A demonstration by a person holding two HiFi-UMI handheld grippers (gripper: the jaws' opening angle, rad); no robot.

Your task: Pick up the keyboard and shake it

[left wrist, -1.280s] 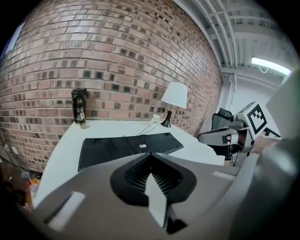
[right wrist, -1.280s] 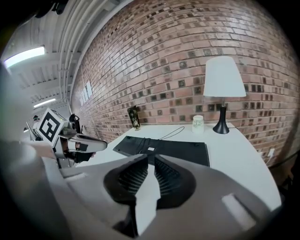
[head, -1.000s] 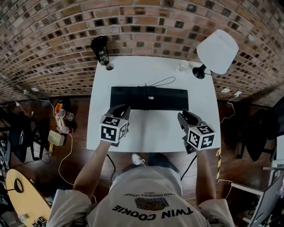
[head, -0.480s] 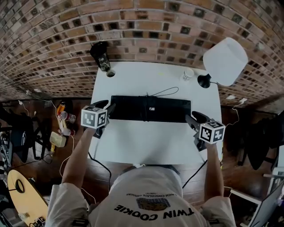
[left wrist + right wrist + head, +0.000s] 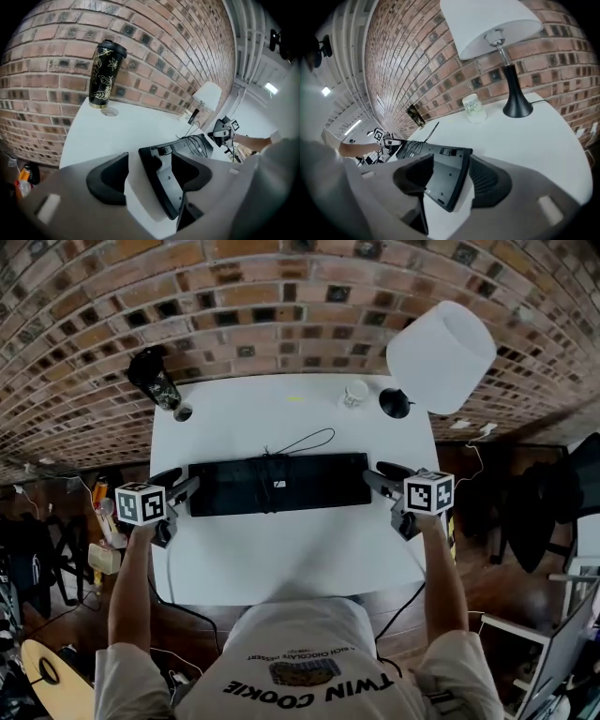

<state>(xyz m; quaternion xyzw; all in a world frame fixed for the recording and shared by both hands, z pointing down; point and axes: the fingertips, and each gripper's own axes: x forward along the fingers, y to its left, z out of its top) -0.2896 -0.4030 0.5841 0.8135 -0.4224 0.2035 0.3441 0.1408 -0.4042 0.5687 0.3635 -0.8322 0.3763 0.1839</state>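
Note:
A black keyboard [image 5: 277, 484] lies flat across the white table [image 5: 291, 549], its cable [image 5: 305, 441] looping behind it. My left gripper [image 5: 180, 486] is at its left end and my right gripper [image 5: 378, 479] at its right end. In the left gripper view the keyboard's end [image 5: 164, 173] sits between the opening jaws of the left gripper [image 5: 150, 176], with white table showing beside the left pad. The right gripper view shows the other end [image 5: 445, 176] between the opening jaws of the right gripper [image 5: 452, 178], with a gap at the right pad. Neither gripper presses on it.
A black tumbler with gold leaves [image 5: 155, 379] and a small round disc [image 5: 184, 412] stand at the table's back left. A white-shaded lamp [image 5: 441, 343] and a small cup [image 5: 354, 393] stand at the back right. A brick wall runs behind. Clutter lies on the floor at left.
Both grippers moved from in front of the keyboard out to its two ends. Their jaws have spread apart around those ends. The keyboard has stayed on the table.

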